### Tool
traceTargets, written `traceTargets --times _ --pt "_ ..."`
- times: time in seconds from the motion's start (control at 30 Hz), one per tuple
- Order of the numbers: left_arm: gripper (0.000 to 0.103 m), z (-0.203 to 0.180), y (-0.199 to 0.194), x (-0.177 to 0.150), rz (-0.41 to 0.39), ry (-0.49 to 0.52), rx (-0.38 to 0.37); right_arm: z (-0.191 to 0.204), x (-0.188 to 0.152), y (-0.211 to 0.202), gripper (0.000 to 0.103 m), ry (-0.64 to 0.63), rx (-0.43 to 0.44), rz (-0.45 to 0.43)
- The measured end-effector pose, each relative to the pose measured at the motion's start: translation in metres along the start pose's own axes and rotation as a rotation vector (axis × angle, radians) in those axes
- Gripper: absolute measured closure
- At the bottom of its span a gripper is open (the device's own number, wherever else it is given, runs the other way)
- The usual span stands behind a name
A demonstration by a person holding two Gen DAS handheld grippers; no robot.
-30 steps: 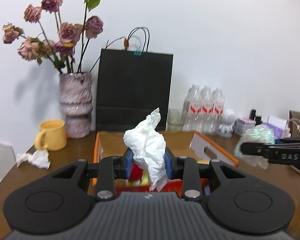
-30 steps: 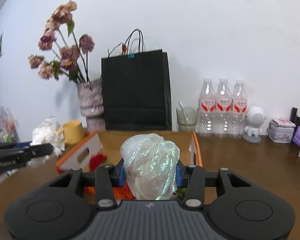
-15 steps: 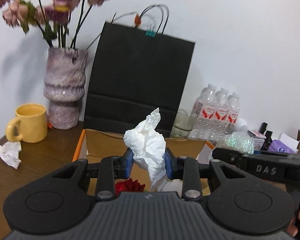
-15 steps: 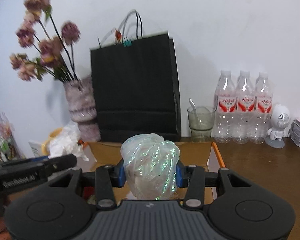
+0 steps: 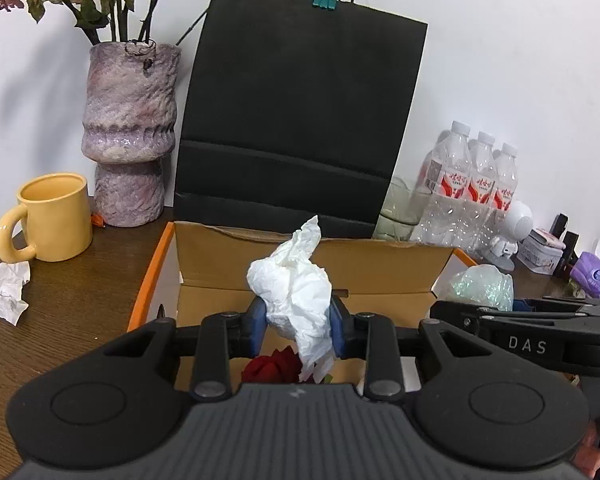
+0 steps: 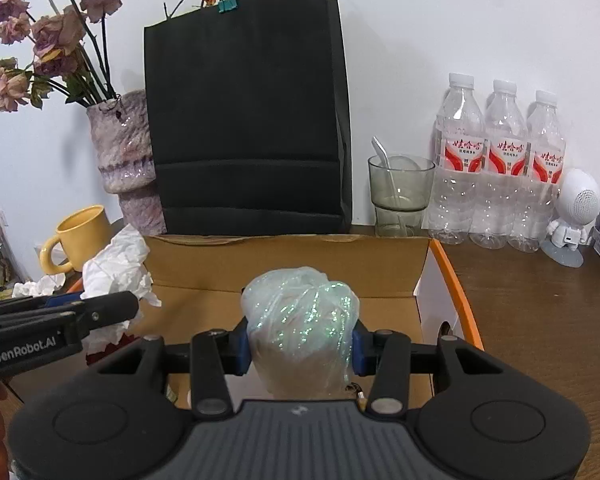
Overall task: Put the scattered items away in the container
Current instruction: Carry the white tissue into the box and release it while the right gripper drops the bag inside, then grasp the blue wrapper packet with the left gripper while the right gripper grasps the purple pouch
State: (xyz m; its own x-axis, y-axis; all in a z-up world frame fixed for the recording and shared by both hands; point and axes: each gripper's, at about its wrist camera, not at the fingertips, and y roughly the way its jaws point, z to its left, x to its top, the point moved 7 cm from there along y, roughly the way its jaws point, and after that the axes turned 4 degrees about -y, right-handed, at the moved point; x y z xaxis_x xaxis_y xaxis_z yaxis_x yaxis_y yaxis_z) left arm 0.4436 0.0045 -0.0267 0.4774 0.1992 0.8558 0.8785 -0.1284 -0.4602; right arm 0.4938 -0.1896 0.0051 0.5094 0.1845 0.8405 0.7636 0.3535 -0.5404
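Note:
My left gripper (image 5: 298,320) hovers over the open cardboard box (image 5: 156,264) with a crumpled white tissue (image 5: 292,280) between its blue pads; the jaws are opening, and the tissue still touches both pads. Beside it on the right, my right gripper (image 6: 300,344) is shut on an iridescent plastic wad (image 6: 300,312), also above the box (image 6: 452,280). A red rose (image 5: 274,366) lies inside the box beneath the tissue. Another crumpled tissue (image 5: 4,292) rests on the table at the left, near the mug.
Behind the box stand a black paper bag (image 5: 300,120), a purple vase (image 5: 130,128) of dried roses, a glass (image 6: 400,196) with a spoon and three water bottles (image 6: 500,168). A yellow mug (image 5: 56,216) is at the left; a white figurine (image 6: 572,216) and tins at the right.
Both grippers have moved forward and down with their loads, from in front of the box to over its inside. The bag and vase loom larger.

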Motion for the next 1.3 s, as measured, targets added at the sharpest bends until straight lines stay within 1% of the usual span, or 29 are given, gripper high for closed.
traceTargets --times 0.03,0.07,0.1,0.13,0.17,0.2,0.23,0.3,0.5,1.03,1.2,1.3 --pt "0.055 0.001 0.0 0.0 -0.002 -0.001 0.021 0.0 -0.001 0.001 0.053 0.001 -0.004 0.007" --pt "0.04 0.001 0.0 -0.001 -0.005 0.002 0.046 0.0 0.0 0.0 0.042 0.002 -0.013 0.013" --pt "0.023 0.001 0.0 -0.001 -0.007 0.014 0.067 -0.001 -0.001 0.0 0.024 0.003 -0.024 0.017" --pt "0.015 0.001 0.0 -0.001 -0.006 0.027 0.081 -0.002 0.0 -0.001 0.015 0.003 -0.037 0.019" --pt "0.002 0.0 0.0 -0.001 -0.009 0.034 0.098 -0.003 0.0 -0.001 0.007 0.0 -0.05 0.018" --pt "0.0 0.001 -0.001 0.0 -0.016 0.038 0.116 -0.004 0.001 -0.001 0.006 -0.002 -0.063 0.018" --pt "0.0 0.001 -0.001 0.0 -0.019 0.043 0.128 -0.006 0.001 -0.001 0.005 -0.002 -0.071 0.024" --pt "0.0 0.002 0.0 0.0 -0.012 0.047 0.144 -0.007 -0.001 0.0 0.0 -0.001 -0.081 0.044" --pt "0.0 0.006 0.002 -0.001 -0.002 0.029 0.158 -0.008 -0.002 0.0 0.0 0.003 -0.08 0.049" --pt "0.0 0.004 0.0 -0.001 -0.004 0.033 0.158 -0.009 0.001 -0.002 0.0 0.001 -0.079 0.042" --pt "0.0 0.001 -0.006 0.003 -0.016 0.039 0.148 -0.008 0.003 -0.005 0.0 0.001 -0.079 0.034" --pt "0.0 0.0 -0.016 0.007 -0.04 0.028 0.143 -0.007 0.005 -0.01 0.0 -0.001 -0.071 0.025"
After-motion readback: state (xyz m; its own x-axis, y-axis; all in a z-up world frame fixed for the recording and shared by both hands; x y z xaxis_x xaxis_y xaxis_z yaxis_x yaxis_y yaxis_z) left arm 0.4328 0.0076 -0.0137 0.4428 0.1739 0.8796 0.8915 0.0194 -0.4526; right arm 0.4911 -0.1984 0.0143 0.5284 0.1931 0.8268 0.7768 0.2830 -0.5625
